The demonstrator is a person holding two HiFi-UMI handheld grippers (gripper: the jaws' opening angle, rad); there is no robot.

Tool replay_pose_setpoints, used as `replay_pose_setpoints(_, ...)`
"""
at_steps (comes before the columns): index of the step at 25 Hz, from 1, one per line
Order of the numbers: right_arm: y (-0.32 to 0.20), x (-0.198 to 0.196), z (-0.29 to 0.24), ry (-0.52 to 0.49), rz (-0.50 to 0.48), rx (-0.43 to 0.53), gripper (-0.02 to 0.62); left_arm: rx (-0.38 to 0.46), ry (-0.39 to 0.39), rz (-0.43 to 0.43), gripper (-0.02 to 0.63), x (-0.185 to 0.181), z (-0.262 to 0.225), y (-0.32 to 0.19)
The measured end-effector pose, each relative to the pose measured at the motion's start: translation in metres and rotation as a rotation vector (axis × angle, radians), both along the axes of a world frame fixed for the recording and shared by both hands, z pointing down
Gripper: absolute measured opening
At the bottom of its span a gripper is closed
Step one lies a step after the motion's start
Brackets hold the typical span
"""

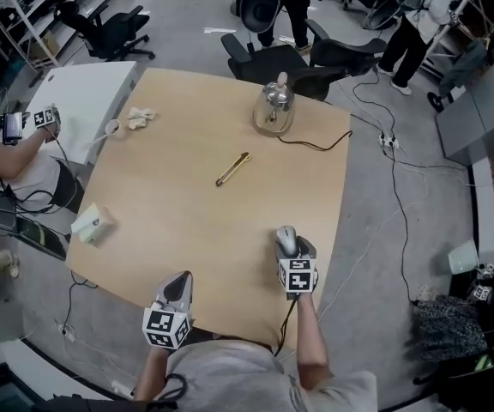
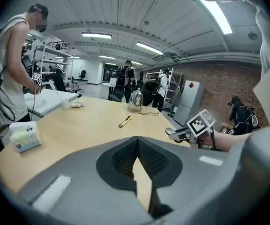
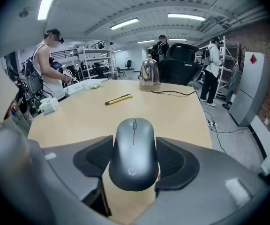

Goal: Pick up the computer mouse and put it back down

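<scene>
A dark grey computer mouse (image 3: 134, 153) sits between the pads of my right gripper (image 3: 135, 149), which is shut on its two sides. In the head view the mouse (image 1: 287, 239) and the right gripper (image 1: 288, 245) are near the front right edge of the wooden table (image 1: 187, 221). I cannot tell whether the mouse touches the tabletop. My left gripper (image 1: 178, 285) is at the table's front edge, left of the mouse. Its jaws (image 2: 137, 142) are shut with nothing between them.
A yellow pen-like tool (image 1: 232, 168) lies mid-table. At the far side stands a glass kettle (image 1: 274, 106) with a black cable (image 1: 316, 144). A tissue box (image 1: 92, 223) is at the left edge, and a cup (image 1: 113, 130) and a crumpled cloth (image 1: 140, 117) far left. Another person (image 1: 3, 157) stands at the left.
</scene>
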State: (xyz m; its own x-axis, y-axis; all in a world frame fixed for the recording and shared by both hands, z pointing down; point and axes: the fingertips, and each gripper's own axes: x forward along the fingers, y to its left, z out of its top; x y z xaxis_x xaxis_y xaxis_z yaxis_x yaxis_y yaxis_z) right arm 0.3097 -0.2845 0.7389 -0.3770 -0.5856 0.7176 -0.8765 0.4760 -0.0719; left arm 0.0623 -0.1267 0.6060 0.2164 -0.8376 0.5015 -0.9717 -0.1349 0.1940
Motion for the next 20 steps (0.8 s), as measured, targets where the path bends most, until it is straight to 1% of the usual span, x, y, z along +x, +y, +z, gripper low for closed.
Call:
replay_pose_setpoints(6,-0.018,-0.003,0.023,0.020,-0.014,-0.025,0.293,-0.018,-0.005,-0.011,0.020,-0.002,0.005,-0.005)
replay_pose_setpoints(11,-0.023,-0.009,0.039,0.062,-0.046,-0.045,0.295,-0.034,-0.005,-0.015,0.020,-0.005,0.010,-0.005)
replay_pose_setpoints(20,-0.029,-0.010,0.056,0.068,-0.053,-0.083,0.295,-0.052,-0.009,-0.029,0.020,-0.008,0.012,-0.006)
